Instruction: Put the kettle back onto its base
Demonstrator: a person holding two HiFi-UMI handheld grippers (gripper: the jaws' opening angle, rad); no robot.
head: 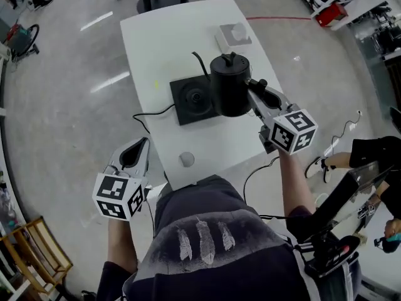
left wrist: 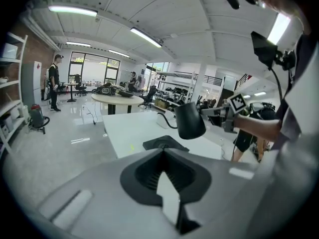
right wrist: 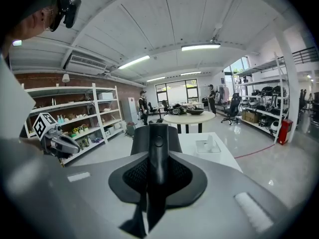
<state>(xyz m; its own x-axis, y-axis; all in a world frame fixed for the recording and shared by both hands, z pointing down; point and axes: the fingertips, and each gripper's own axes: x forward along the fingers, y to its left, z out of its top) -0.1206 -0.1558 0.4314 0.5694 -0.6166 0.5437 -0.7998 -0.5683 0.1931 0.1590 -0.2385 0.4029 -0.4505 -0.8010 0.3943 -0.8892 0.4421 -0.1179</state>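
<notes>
The black gooseneck kettle (head: pixel 229 85) hangs just above the white table (head: pixel 150 42), over the right edge of its flat black base (head: pixel 193 99). My right gripper (head: pixel 255 94) is shut on the kettle's handle from the right. In the right gripper view the handle (right wrist: pixel 158 153) runs between the jaws and the kettle's body (right wrist: pixel 155 136) fills the view ahead. My left gripper (head: pixel 143 144) is off the table's near-left edge, beside the person's body, its jaws together and holding nothing. In the left gripper view the kettle (left wrist: pixel 190 120) floats above and right of the base (left wrist: pixel 165 143).
A white box (head: pixel 234 35) sits at the table's far end and a small grey round object (head: pixel 186 159) near the front edge. The base's black cord (head: pixel 152 113) trails off the left edge. A wooden crate (head: pixel 31 243) stands on the floor at lower left.
</notes>
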